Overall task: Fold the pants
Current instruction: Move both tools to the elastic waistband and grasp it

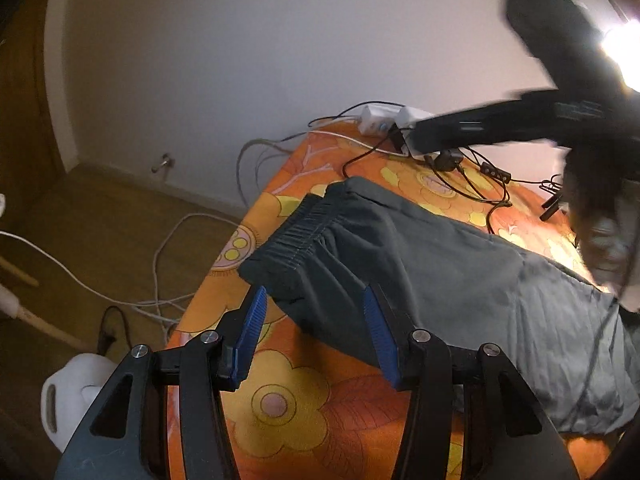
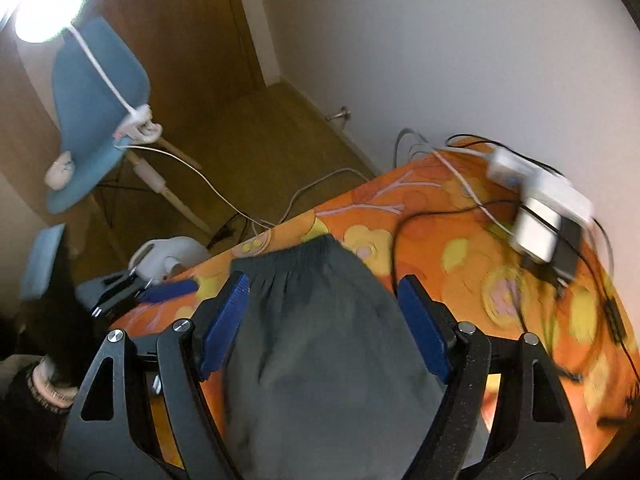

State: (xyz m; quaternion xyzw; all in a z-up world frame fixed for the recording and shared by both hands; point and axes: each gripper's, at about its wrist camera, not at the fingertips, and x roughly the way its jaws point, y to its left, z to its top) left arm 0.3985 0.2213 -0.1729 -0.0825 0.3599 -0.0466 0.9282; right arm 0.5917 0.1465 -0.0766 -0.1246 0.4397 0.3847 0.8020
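The dark grey fabric pants (image 1: pixel 420 264) lie spread on a surface covered by an orange cloth with yellow flowers (image 1: pixel 296 412), probably a desk. The gathered elastic waistband (image 1: pixel 296 240) lies near the cloth's edge and the legs run back toward the person.

The left claw (image 1: pixel 316 328) is released, its blue-padded fingers (image 1: pixel 250 334) wide apart. It hovers over the near corner of the waist end, one pad over bare cloth and the other over fabric. The right claw (image 2: pixel 324 320) is also released and straddles the pants above the middle, gripping nothing. Its view is blurred, so its height over the fabric is hard to judge.

The step in hand looks like taking hold for a first fold. To do it well, each claw should come down on an edge rather than the flat middle and pinch both layers together. Both should lift at the same height so the fabric does not twist. The black and white cables (image 1: pixel 472 184) and white power adapters (image 1: pixel 384 120) beyond the waistband could snag, so the fold is better carried away from them.
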